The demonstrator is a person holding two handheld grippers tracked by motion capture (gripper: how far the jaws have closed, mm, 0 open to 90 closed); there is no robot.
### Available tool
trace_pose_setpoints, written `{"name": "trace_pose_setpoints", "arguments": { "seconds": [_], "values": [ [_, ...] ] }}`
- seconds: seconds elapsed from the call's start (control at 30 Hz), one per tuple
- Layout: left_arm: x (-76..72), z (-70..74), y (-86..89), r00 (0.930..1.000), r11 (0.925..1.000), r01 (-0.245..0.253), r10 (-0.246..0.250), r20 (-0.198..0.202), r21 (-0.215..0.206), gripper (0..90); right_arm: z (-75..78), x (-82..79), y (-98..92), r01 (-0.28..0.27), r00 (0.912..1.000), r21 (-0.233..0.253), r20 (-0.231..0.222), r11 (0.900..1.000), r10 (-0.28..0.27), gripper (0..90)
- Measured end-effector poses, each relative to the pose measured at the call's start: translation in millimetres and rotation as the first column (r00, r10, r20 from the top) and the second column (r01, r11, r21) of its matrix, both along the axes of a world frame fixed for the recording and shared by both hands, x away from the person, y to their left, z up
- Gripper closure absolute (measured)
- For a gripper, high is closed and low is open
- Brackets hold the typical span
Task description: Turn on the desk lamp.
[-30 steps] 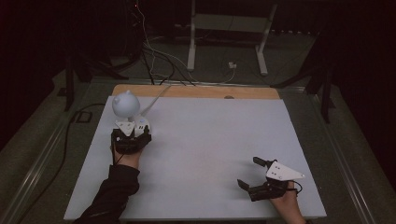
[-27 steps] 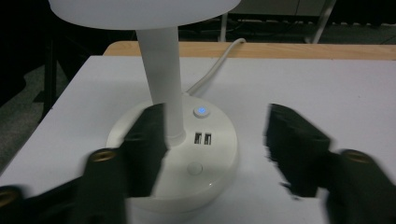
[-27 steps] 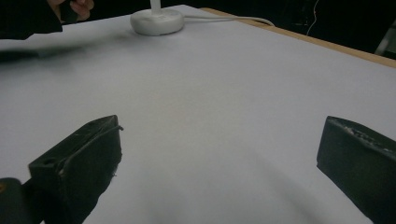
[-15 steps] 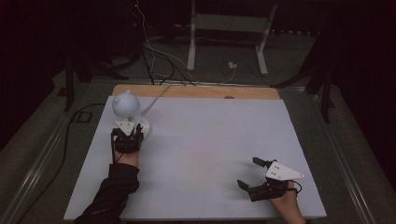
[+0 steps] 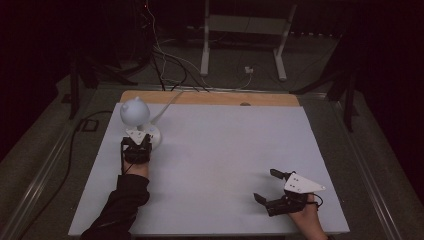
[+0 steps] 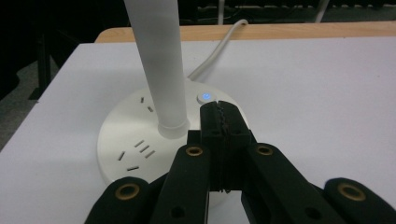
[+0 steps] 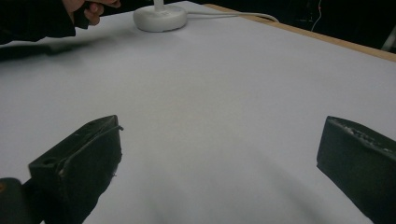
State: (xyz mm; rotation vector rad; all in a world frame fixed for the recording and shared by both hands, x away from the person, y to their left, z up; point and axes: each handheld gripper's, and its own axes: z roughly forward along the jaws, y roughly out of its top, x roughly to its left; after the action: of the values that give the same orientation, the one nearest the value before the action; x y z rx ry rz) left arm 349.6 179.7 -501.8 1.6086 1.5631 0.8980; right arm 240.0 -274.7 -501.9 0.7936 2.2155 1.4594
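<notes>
Touching lamp base [image 6: 140, 140]: left gripper [image 6: 218, 112]

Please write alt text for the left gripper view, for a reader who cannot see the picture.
Closed black tongs point at a small round button glowing blue on the white round base of a desk lamp. The lamp's white stem rises just left of the tongs, and its white cord runs back across the white table.

White lamp [image 5: 135, 114] by left claw [image 5: 137, 146]; right claw [image 5: 274, 189] well apart.
</notes>
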Motion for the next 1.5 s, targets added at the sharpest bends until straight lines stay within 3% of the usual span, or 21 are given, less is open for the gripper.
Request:
{"name": "trace_pose_setpoints", "arguments": {
  "seconds": [0.63, 1.43, 1.5],
  "values": [
    [5.0, -13.2, 3.5, 0.9989, 0.9996, 0.013, -0.012, -0.046, 0.023, 90.0, -0.1, -0.1, 0.2, -0.003, 1.0000, 0.002, -0.003, 1.000, 0.003, 0.0],
    [6.9, -16.9, 4.4, 0.9984, 0.9989, 0.019, -0.017, -0.055, 0.043, 90.0, -0.7, 0.2, 0.5, -0.005, 0.9999, -0.001, -0.010, 1.000, 0.005, 0.0],
    [7.0, -17.2, 2.8, 0.9983, 0.9975, 0.021, -0.017, -0.055, 0.068, 90.0, -0.7, 0.3, 0.6, -0.005, 0.9999, -0.002, -0.010, 1.000, 0.005, 0.0]
  ]
}}
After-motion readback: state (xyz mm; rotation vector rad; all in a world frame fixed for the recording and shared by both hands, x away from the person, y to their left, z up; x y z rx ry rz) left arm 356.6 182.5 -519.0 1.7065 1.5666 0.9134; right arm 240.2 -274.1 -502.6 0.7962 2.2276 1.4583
